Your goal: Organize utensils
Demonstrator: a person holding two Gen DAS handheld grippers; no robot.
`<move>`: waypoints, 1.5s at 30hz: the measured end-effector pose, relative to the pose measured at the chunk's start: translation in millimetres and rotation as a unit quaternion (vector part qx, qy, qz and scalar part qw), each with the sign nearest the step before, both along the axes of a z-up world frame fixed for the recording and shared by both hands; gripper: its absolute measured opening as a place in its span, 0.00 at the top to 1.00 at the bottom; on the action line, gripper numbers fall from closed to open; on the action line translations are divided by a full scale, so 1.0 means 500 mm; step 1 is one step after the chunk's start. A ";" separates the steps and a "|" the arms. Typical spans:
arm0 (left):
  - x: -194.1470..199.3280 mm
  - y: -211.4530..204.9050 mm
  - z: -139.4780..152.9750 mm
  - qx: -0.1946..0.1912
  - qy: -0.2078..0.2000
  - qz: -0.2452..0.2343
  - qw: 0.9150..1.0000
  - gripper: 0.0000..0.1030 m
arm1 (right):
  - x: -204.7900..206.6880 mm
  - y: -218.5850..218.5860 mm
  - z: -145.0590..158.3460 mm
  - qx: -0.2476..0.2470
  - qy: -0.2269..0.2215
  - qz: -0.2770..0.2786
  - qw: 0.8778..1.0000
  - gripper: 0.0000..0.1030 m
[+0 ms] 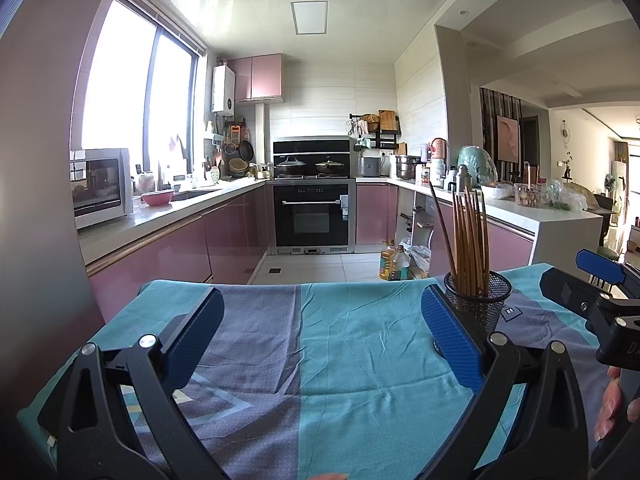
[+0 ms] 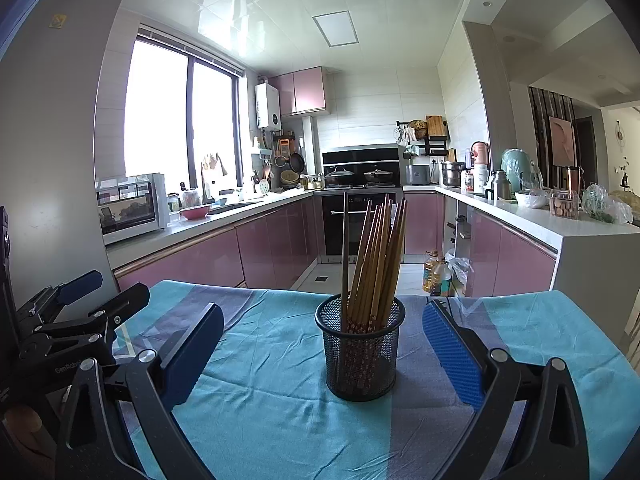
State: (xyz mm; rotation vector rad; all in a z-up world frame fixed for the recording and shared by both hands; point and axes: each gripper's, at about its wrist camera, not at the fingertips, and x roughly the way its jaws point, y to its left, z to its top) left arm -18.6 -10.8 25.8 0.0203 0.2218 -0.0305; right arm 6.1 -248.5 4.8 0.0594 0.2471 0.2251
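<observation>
A black mesh holder (image 2: 362,350) stands upright on the teal and grey tablecloth (image 2: 260,392). It holds several wooden chopsticks (image 2: 378,264) and one dark chopstick (image 2: 345,256). My right gripper (image 2: 324,344) is open and empty, its jaws either side of the holder, not touching it. In the left wrist view the holder (image 1: 478,300) stands just behind the right finger (image 1: 450,336). My left gripper (image 1: 320,332) is open and empty over bare cloth. The right gripper (image 1: 600,280) shows at the right edge there.
The table's far edge (image 2: 280,288) drops to the kitchen floor. Oil bottles (image 2: 438,276) stand on the floor beyond it. Pink cabinets and counters run along both sides, with an oven (image 1: 312,216) at the back.
</observation>
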 end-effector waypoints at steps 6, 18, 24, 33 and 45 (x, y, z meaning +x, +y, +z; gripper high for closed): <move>-0.003 -0.005 -0.003 0.001 0.002 0.000 1.000 0.05 | 0.001 0.000 0.000 0.002 0.002 0.000 1.000 0.06; -0.003 -0.005 -0.005 0.002 0.002 0.002 1.000 0.05 | 0.000 -0.001 -0.001 0.002 0.001 0.000 1.000 0.06; -0.003 -0.003 -0.007 0.001 0.003 0.002 1.000 0.05 | 0.001 0.001 -0.003 0.001 0.001 0.001 1.000 0.06; -0.003 -0.004 -0.009 0.001 0.003 0.003 1.000 0.05 | 0.001 0.000 -0.005 0.002 0.002 0.001 1.000 0.06; -0.004 -0.004 -0.012 0.001 0.004 0.004 1.000 0.05 | -0.001 -0.001 -0.005 0.002 0.002 -0.001 1.000 0.06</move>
